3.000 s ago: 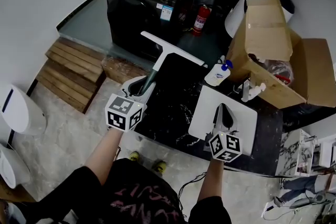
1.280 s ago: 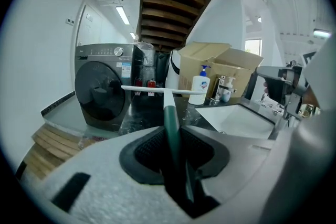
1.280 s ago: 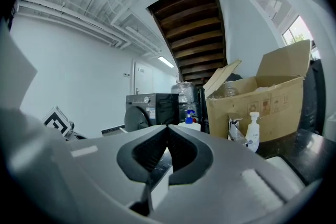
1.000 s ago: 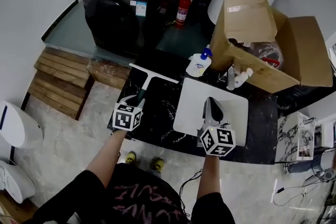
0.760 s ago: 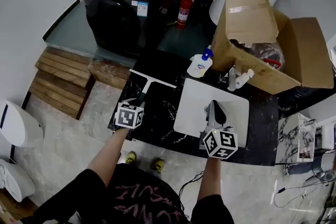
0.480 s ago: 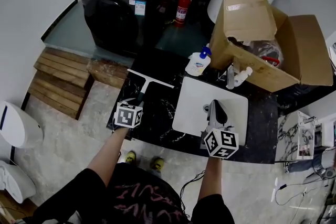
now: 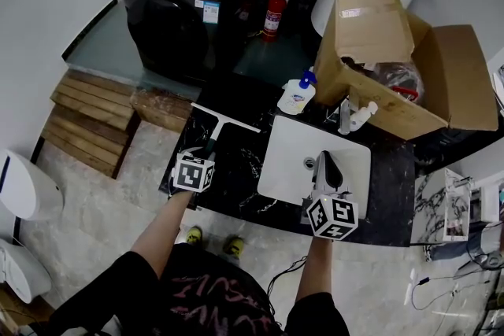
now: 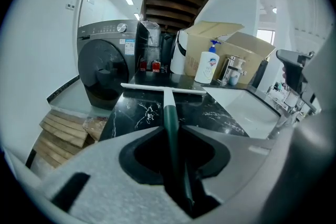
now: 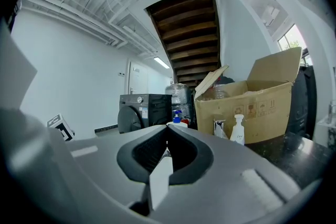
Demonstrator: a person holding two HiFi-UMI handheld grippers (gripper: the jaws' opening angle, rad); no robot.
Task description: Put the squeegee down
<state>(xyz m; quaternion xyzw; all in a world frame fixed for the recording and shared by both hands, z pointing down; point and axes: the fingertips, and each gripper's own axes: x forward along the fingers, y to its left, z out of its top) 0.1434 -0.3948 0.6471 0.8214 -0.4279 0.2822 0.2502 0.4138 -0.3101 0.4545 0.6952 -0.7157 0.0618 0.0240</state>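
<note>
Left claw (image 8: 172,132) clamps one squeegee (image 8: 164,89); right claw (image 9: 167,131) closed; two bottles (image 7: 297,97) (image 7: 359,116) behind.

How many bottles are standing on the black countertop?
2. A blue-topped bottle stands at the back edge of the counter, left of the cardboard box; a smaller white pump bottle stands right of it, against the box front. More may be hidden inside the box.

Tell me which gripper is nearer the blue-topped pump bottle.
Right. The right gripper hangs over the white sink, just in front of the pump bottle; the left gripper is farther off to its left, clamped on the squeegee handle.
</note>
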